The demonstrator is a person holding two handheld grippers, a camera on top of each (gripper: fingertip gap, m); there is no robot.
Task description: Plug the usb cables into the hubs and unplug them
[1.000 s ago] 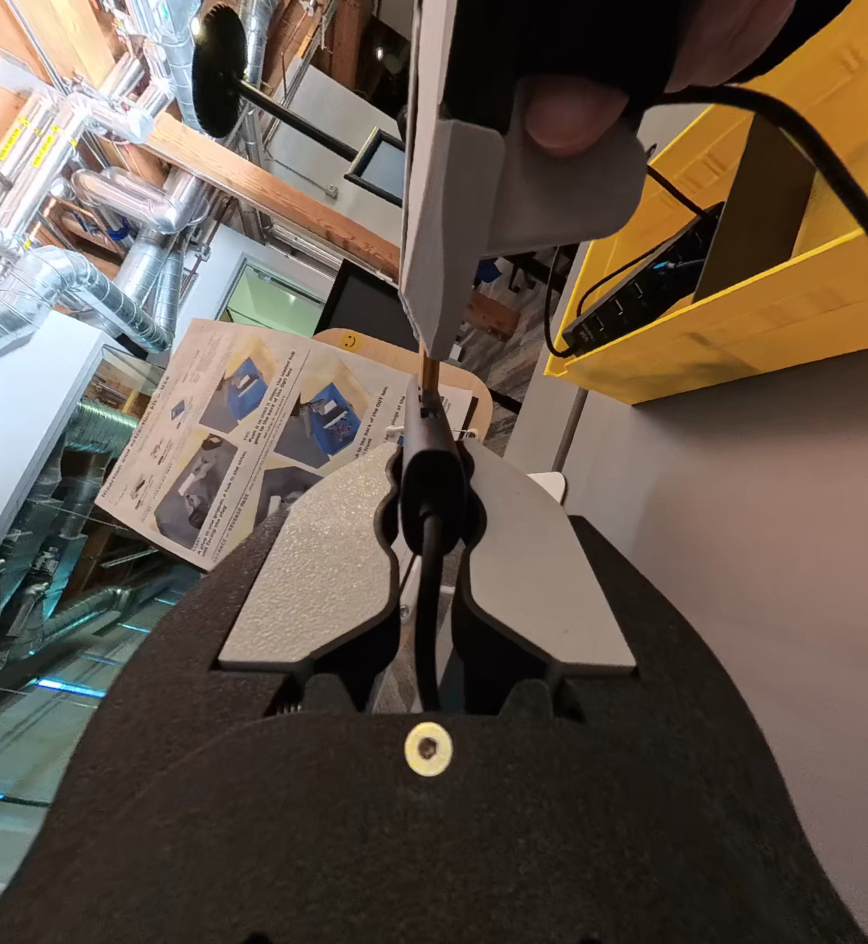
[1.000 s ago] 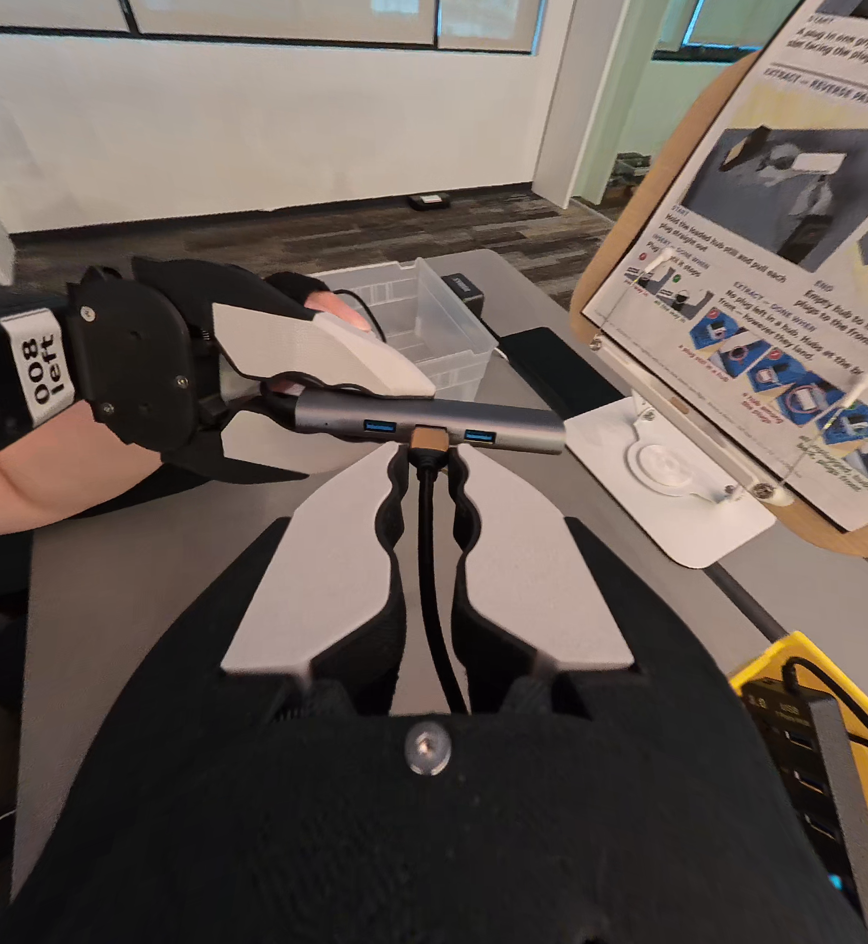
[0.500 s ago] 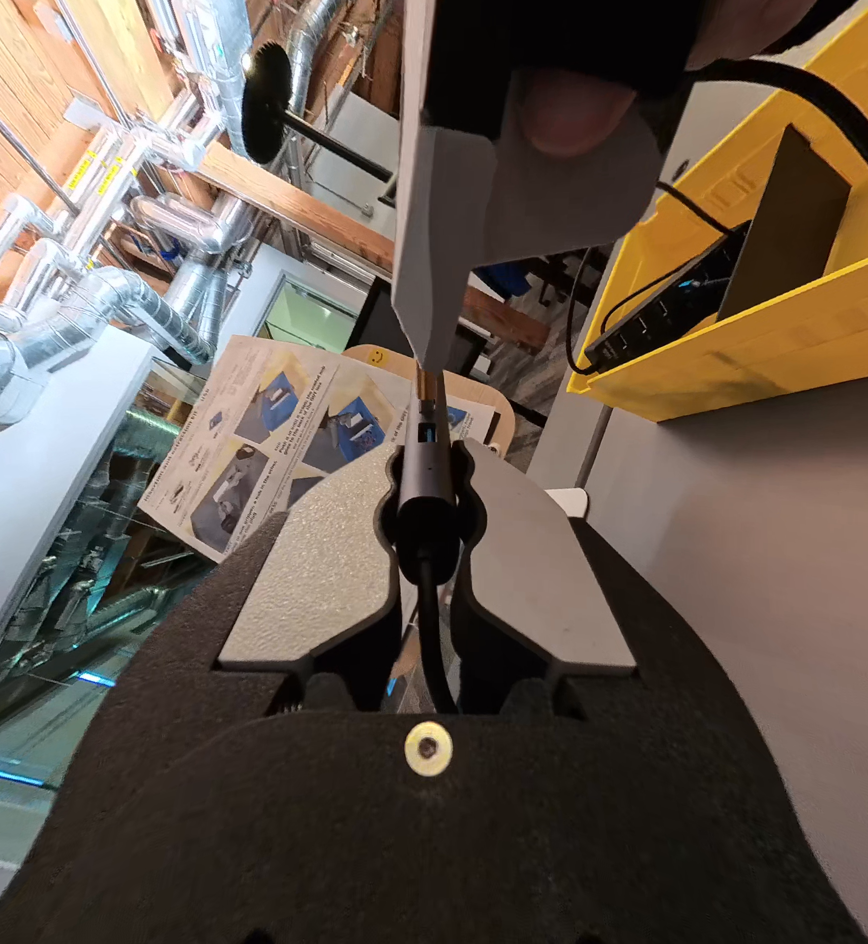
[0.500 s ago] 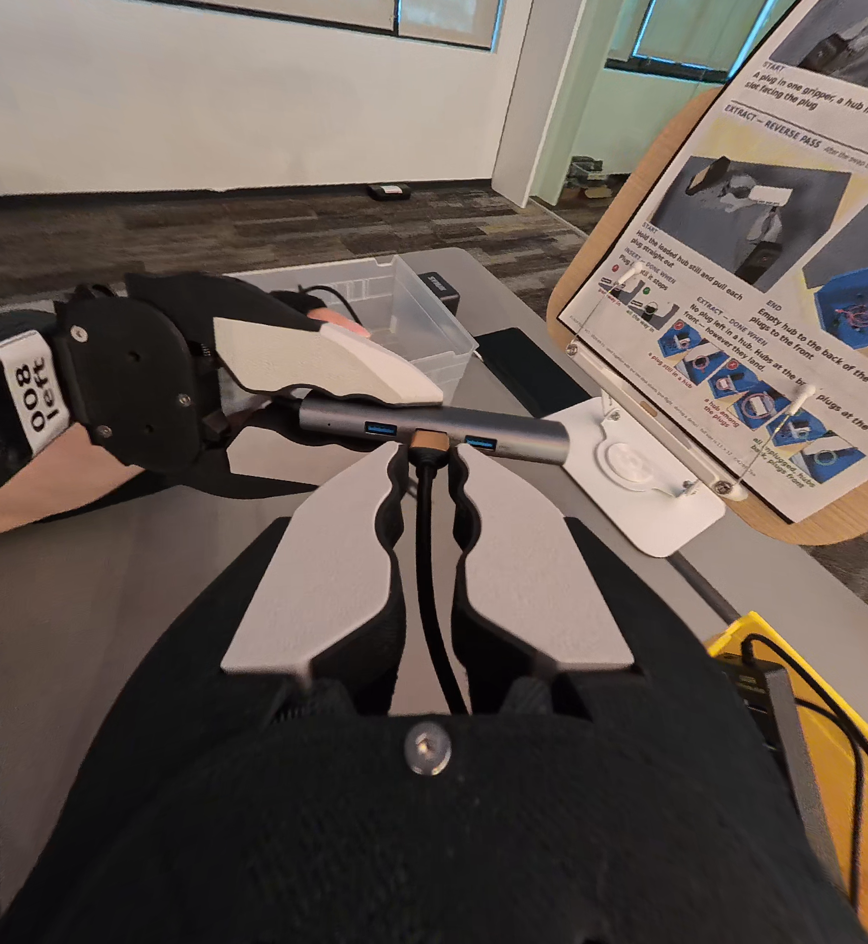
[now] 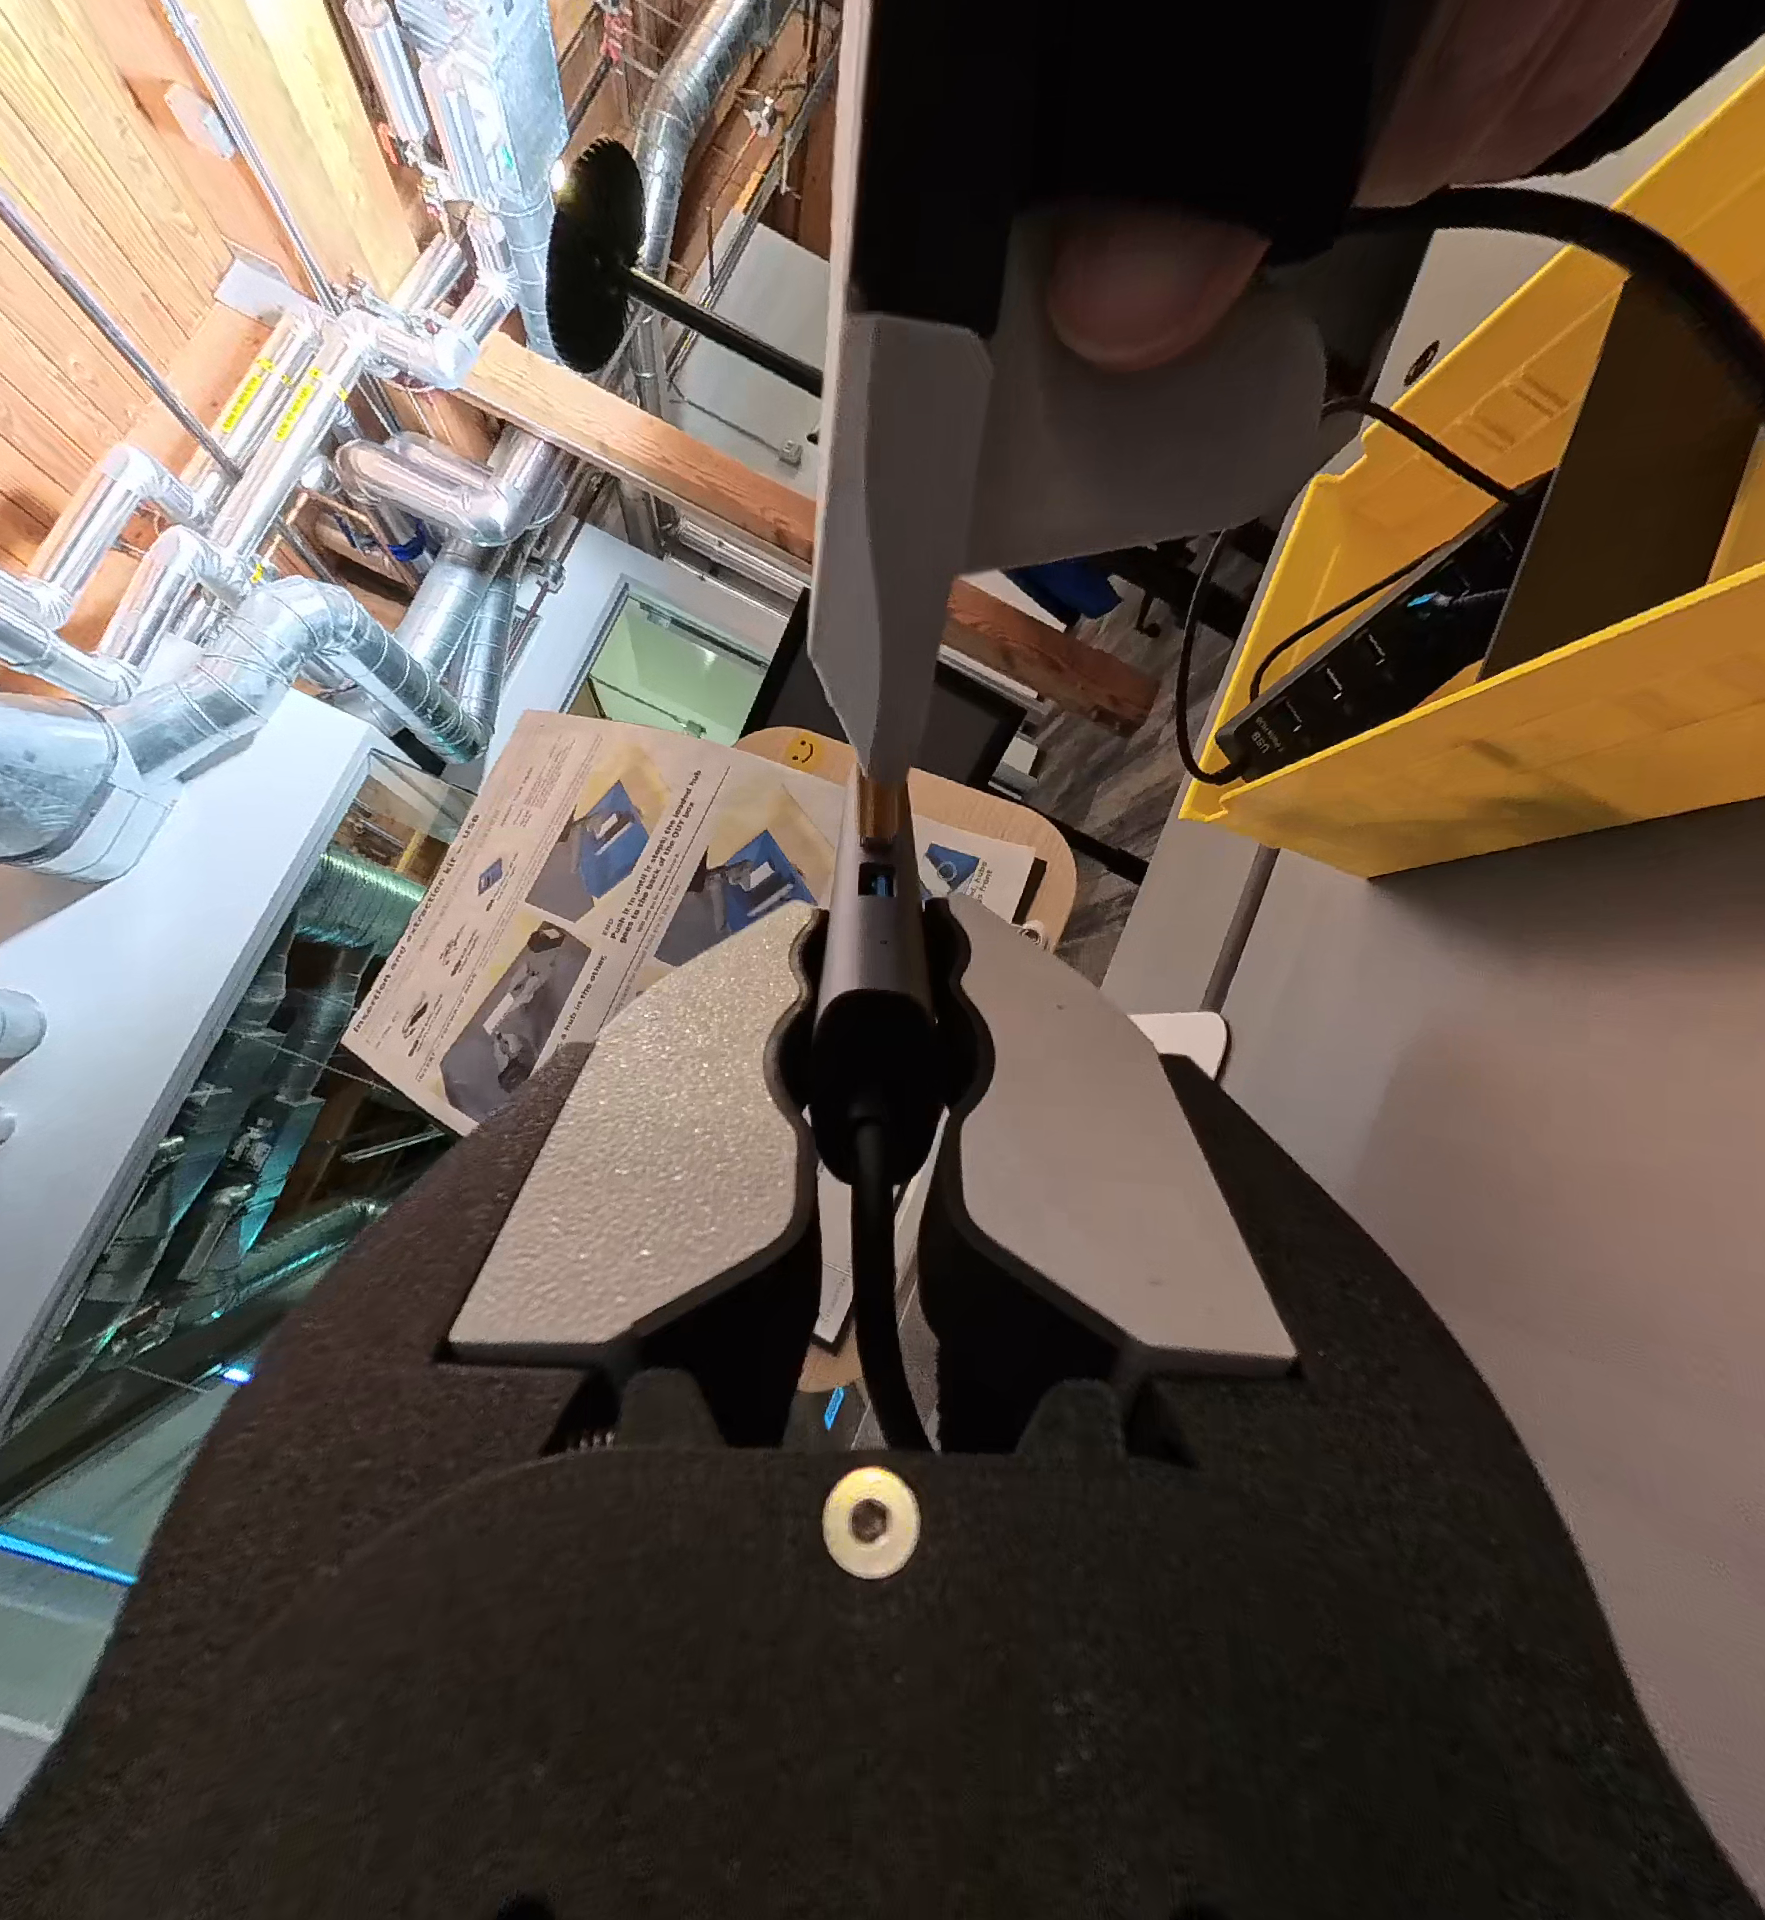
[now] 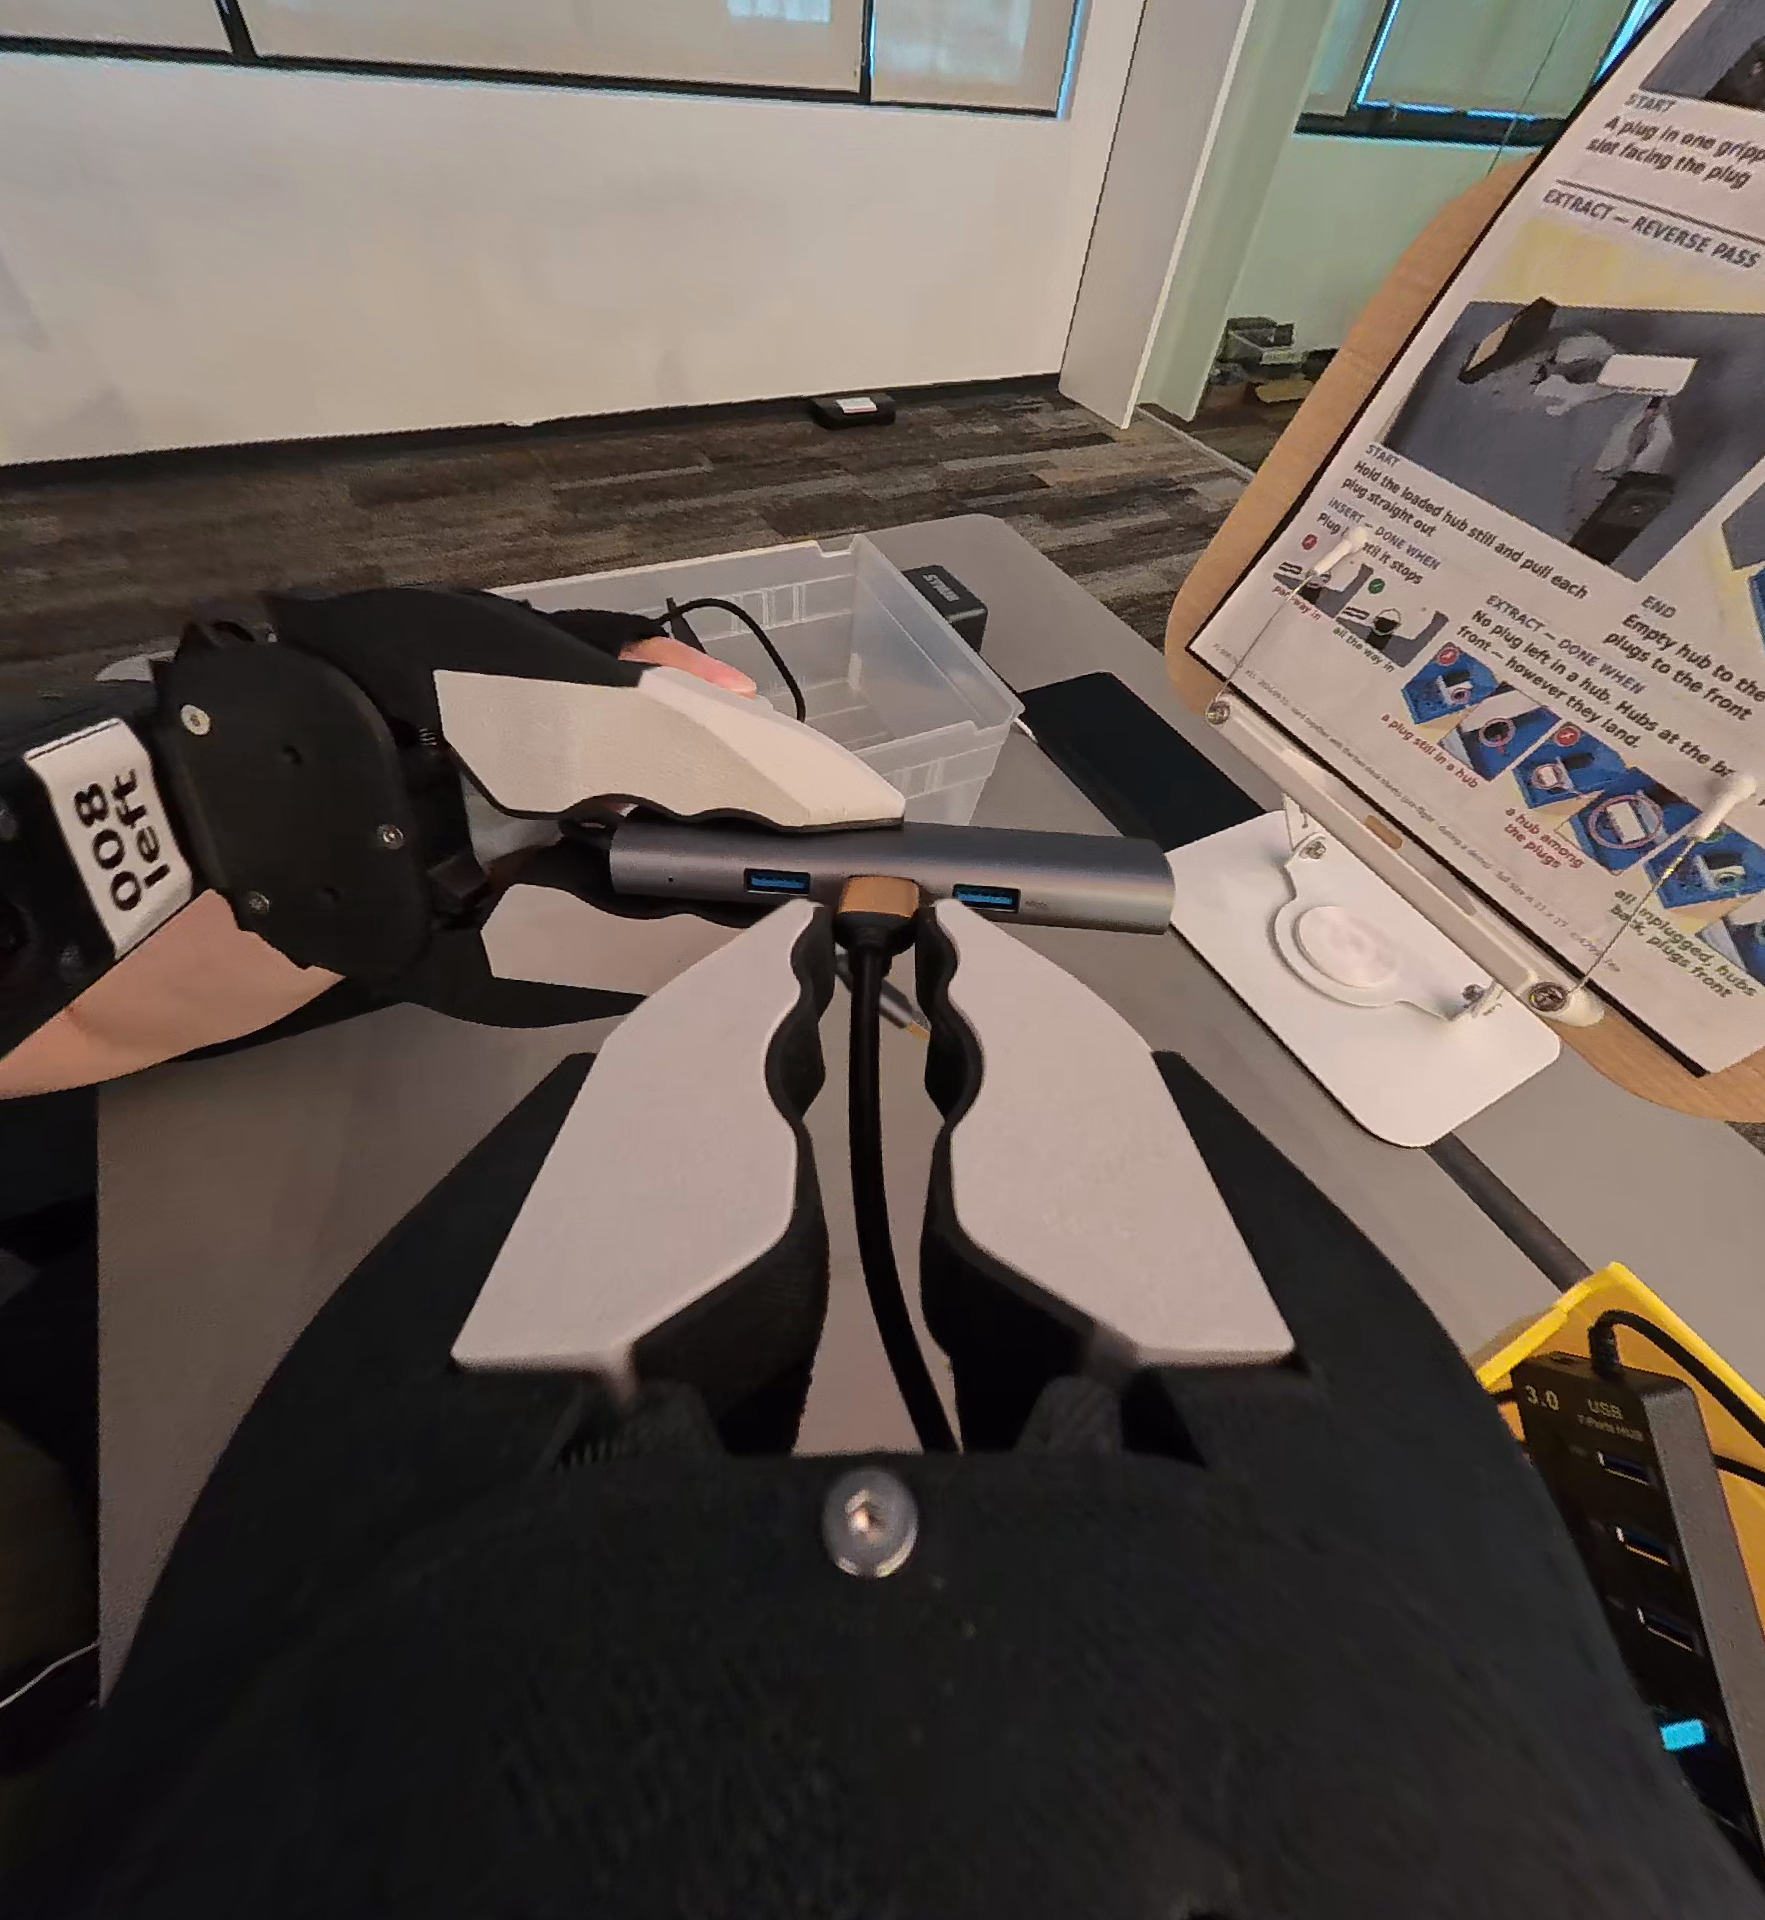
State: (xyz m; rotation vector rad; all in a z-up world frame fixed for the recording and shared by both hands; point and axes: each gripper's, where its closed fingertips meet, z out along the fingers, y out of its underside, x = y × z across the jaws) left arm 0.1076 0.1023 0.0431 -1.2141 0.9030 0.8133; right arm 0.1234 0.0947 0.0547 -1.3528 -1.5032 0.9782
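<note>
A slim grey hub lies level, a gold-collared black cable plug seated in its middle port.

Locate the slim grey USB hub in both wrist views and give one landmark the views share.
Left wrist view: the grey hub is at centre, seen end-on, clamped between this gripper's own fingers.
Right wrist view: the grey hub lies crosswise at centre, just past the fingertips, with the gold plug in it.
Shared landmark: the instruction sheet on its wooden board.
</note>
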